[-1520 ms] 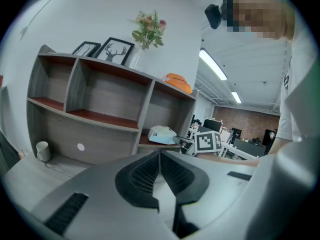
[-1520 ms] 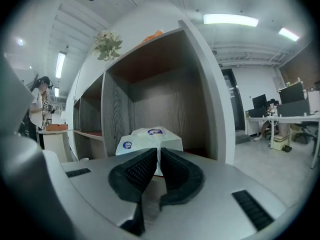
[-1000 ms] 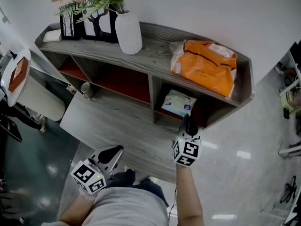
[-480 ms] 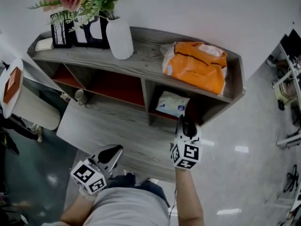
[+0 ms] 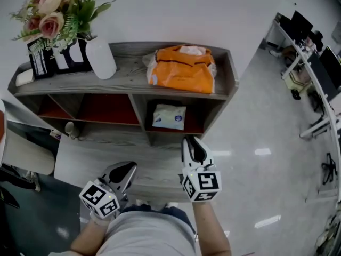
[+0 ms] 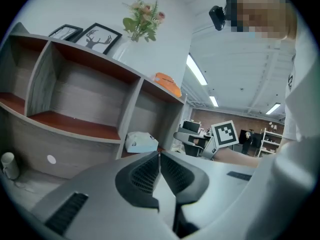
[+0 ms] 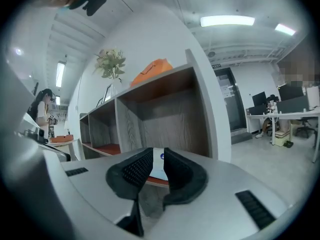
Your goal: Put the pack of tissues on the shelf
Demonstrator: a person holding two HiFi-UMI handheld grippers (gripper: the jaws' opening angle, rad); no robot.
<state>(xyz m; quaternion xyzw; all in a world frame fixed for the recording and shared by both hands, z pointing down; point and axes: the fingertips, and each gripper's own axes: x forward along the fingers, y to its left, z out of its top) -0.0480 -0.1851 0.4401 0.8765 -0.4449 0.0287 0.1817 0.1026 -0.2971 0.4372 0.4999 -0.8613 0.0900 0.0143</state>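
The pack of tissues (image 5: 169,116), white with a blue mark, lies in the lower right compartment of the grey wooden shelf (image 5: 226,73). It also shows in the left gripper view (image 6: 141,142), and between the jaws in the right gripper view (image 7: 159,168). My right gripper (image 5: 191,141) hangs just in front of that compartment, apart from the pack. Its jaws stand slightly open with nothing between them (image 7: 158,152). Lower left, my left gripper (image 5: 127,168) is held near my body, its pads pressed together and empty (image 6: 159,156).
On the shelf top lie an orange bag (image 5: 184,71), a white vase of flowers (image 5: 101,60) and picture frames (image 5: 53,57). A small cup (image 5: 69,128) stands on the low ledge. Office desks and chairs (image 5: 314,63) stand at the far right.
My right gripper has drawn back from the compartment, leaving the pack inside. My head has shifted, so the shelf sits further left and higher in view. The left gripper has hardly moved.
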